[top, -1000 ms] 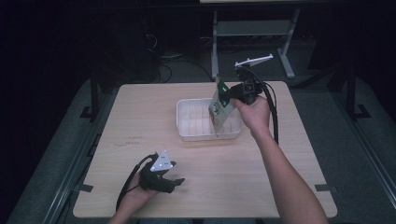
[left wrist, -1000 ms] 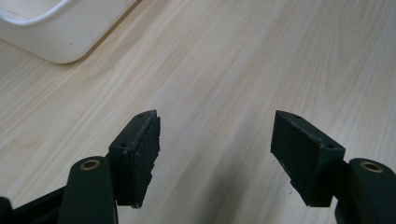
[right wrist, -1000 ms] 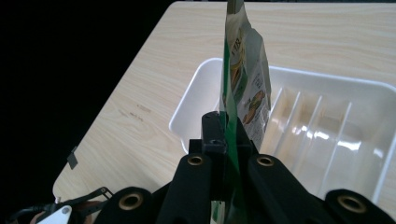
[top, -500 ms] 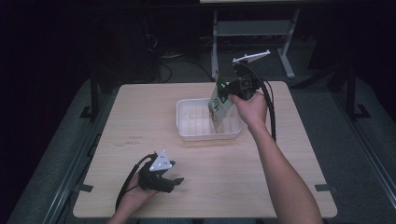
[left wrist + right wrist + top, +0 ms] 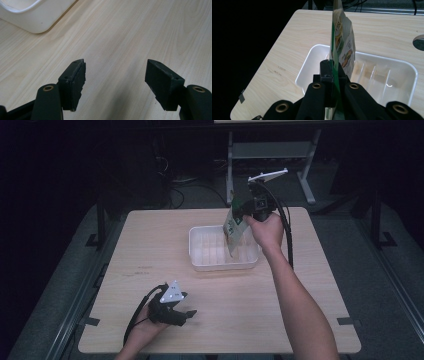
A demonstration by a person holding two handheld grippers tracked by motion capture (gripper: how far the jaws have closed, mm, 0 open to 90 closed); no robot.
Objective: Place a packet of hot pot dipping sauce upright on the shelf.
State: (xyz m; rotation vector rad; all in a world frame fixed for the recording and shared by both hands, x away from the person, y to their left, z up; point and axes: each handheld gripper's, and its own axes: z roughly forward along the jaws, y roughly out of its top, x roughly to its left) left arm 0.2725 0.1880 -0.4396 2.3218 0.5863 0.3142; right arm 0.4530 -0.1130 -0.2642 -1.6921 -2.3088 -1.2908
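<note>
The green-and-white printed packet (image 5: pixel 234 229) hangs upright over the white plastic tray (image 5: pixel 200 257), long axis close to vertical, lower edge inside the tray's right half and apparently at or just above the ribbed floor; contact with the floor cannot be confirmed. In the right gripper view the packet (image 5: pixel 342 47) stands edge-on between the black jaws, which are pressed together on its sealed edge. The right gripper (image 5: pixel 246 209) therefore pinches the packet from above and behind, tilted over the tray's far right corner, and the load lies directly below the tool. Judgement: the coming move is a short descent or a release, and it depends on the packet staying over the tray's interior, not its rim. The left gripper (image 5: pixel 186 314) rests near the table's (image 5: pixel 310 270) front edge, well apart from the tray, jaws spread with nothing between them; the left gripper view shows bare wood between the pads (image 5: pixel 75 80). The right hand is the nearer hand by a clear margin.
</note>
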